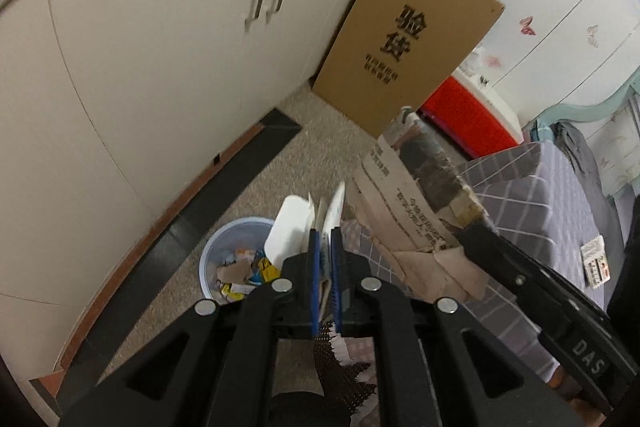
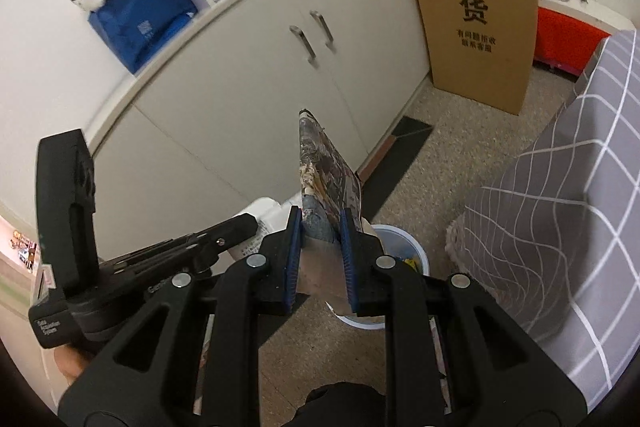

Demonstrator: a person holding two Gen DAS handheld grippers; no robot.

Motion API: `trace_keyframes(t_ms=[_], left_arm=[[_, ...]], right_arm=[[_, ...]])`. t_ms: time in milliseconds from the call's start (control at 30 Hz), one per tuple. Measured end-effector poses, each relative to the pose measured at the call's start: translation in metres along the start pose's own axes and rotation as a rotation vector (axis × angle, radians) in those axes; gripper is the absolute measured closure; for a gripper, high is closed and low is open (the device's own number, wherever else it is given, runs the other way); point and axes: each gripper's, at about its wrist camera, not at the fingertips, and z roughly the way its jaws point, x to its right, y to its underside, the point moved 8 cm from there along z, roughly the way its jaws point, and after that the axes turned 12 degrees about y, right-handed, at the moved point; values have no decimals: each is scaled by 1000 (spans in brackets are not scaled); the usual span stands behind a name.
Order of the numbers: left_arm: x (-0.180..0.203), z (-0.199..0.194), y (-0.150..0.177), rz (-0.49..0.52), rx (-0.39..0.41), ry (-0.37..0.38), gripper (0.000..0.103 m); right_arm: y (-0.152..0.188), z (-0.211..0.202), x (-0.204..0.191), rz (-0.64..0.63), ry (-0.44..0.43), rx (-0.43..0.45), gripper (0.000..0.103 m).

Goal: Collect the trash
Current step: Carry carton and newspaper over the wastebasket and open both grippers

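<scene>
Paper scraps, light, floppy and best pinched deep at a fold, ride in both tools: the left tool (image 1: 326, 247) narrowly clamps white sheets (image 1: 294, 231), the right tool (image 2: 320, 227) seemingly grips torn newspaper (image 2: 326, 171), near the blue bin (image 1: 236, 263).

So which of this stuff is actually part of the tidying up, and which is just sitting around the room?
Part of the job:
- left hand-held gripper, shut on white paper scraps
- right hand-held gripper, shut on torn newspaper
- blue bin, already holding scraps

Just lying about:
- cardboard box
- cupboard
- red crate
- checked bedcover
</scene>
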Motion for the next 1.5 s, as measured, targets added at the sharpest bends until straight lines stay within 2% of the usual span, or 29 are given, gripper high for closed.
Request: trace_keyframes(t_ms=[33,67,100,133,200,333,867,967,1000,1033,1167,1267,1500], left_arm=[[-6,6,-1,-21,-11,0,81],[-9,10,-3,-36,-13,-3,51],[-14,14,-4,-56,-11,-1,39],[-20,17,-4,-64,-10,-2,37],[-28,20,-5,-68,-3,-39,37],[-34,19,-1,-93,-3,-38,37],[-69,-11,1,-144,60,-187,32],[-81,-17,2,-169,71,-211,31],[-84,-18,2,-179,70,-214,30],[-86,-17,2,-186,66,-213,29],[-93,-14,8,-225,42,-193,29],[-91,-16,11,-220,46,-192,29],[-49,-21,8,-153,61,-154,29]], right_arm=[[0,2,2,2,4,-4,84],[1,6,4,3,10,-9,84],[0,9,4,5,13,-12,84],[0,12,4,7,15,-16,84],[2,17,4,6,16,-24,84],[5,25,0,3,11,-41,84],[8,47,-32,-37,-30,-72,84],[6,53,-35,-27,-61,-66,72],[5,56,-35,-16,-62,-64,45],[4,57,-33,-7,-42,-51,40],[8,58,-32,-11,-27,-49,40],[8,53,-27,-16,17,-36,40],[3,20,-8,5,87,35,40]])
